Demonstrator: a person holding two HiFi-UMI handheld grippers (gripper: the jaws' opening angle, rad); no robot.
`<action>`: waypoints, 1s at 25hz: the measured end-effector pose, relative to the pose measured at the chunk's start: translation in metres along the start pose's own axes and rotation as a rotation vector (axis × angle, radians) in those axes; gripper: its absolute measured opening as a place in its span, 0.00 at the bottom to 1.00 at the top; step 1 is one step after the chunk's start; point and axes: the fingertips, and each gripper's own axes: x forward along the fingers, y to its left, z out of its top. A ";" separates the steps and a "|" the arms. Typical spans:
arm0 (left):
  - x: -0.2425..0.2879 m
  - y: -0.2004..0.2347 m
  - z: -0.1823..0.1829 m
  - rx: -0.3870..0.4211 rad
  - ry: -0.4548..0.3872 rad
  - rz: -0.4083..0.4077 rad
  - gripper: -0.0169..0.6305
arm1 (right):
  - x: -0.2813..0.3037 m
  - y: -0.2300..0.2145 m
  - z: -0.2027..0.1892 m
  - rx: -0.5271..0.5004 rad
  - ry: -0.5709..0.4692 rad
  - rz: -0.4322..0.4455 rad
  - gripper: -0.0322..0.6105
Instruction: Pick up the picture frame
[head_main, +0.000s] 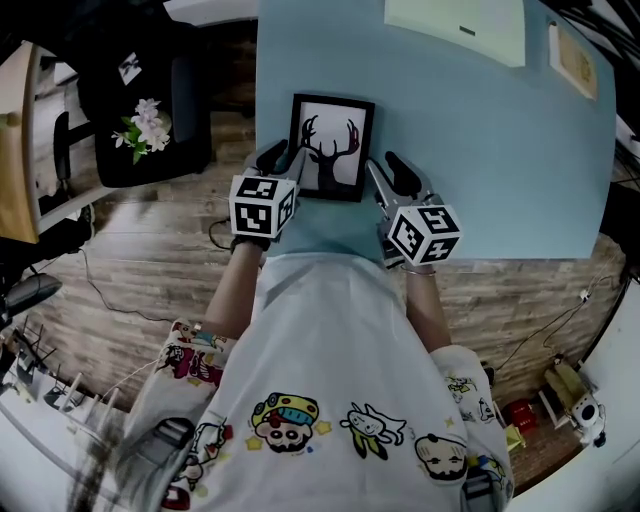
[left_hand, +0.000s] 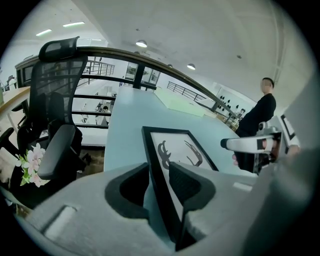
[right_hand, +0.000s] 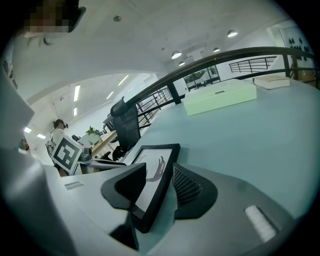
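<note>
The picture frame (head_main: 331, 146), black-edged with a dark antlered deer print, lies flat on the light blue table (head_main: 480, 150) near its front edge. My left gripper (head_main: 285, 158) straddles the frame's left edge, one jaw over the print and one outside it. In the left gripper view that edge (left_hand: 177, 150) runs between the jaws of the left gripper (left_hand: 159, 182), with a strip of table showing beside it. My right gripper (head_main: 385, 165) straddles the right edge the same way. In the right gripper view the frame (right_hand: 155, 165) sits between the jaws of the right gripper (right_hand: 159, 185), and a gap shows at the outer pad.
A black office chair (head_main: 140, 110) with a spray of pale flowers (head_main: 145, 125) stands left of the table. A pale green box (head_main: 455, 25) and a thin book (head_main: 572, 60) lie at the table's far side. A person (left_hand: 257, 115) stands beyond the table. Cables trail on the wooden floor.
</note>
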 end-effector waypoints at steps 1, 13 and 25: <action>0.001 0.000 -0.001 0.000 0.005 0.002 0.22 | 0.000 0.000 -0.001 0.003 0.001 -0.001 0.30; 0.003 0.003 -0.004 -0.056 0.019 0.019 0.16 | 0.007 0.000 -0.002 0.016 0.013 0.013 0.30; 0.004 0.007 -0.004 -0.207 -0.003 -0.003 0.14 | 0.021 -0.007 -0.014 0.150 0.081 0.074 0.36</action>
